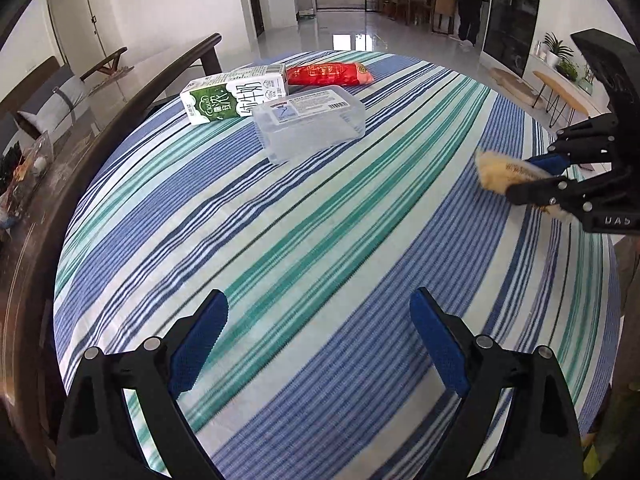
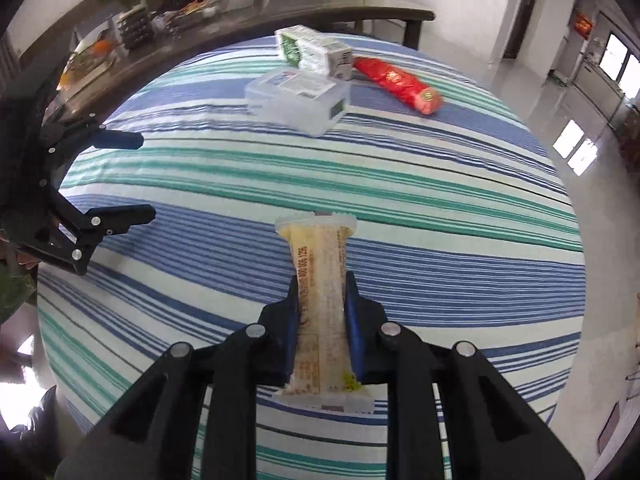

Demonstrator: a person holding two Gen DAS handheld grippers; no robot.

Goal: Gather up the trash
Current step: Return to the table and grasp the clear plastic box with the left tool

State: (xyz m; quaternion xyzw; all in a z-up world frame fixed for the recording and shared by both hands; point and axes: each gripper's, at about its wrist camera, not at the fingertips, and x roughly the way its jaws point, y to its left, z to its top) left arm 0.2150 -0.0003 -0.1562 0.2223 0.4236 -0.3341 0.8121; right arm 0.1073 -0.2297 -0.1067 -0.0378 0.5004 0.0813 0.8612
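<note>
The yellow snack wrapper (image 2: 320,304) is clamped by its middle between the pads of the right gripper (image 2: 322,300), above the striped cloth of the bench (image 2: 460,216). The left gripper (image 1: 318,312) stands wide apart with nothing between its fingers, over bare cloth. Across the bench lie a clear plastic box (image 1: 310,120), a green-and-white milk carton (image 1: 234,94) just behind it, and a red packet (image 1: 328,74) beside the carton.

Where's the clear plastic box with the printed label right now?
The clear plastic box with the printed label sits on the far side of the striped tablecloth, in front of the green-and-white milk carton, with the red snack packet behind it to the right.
</note>
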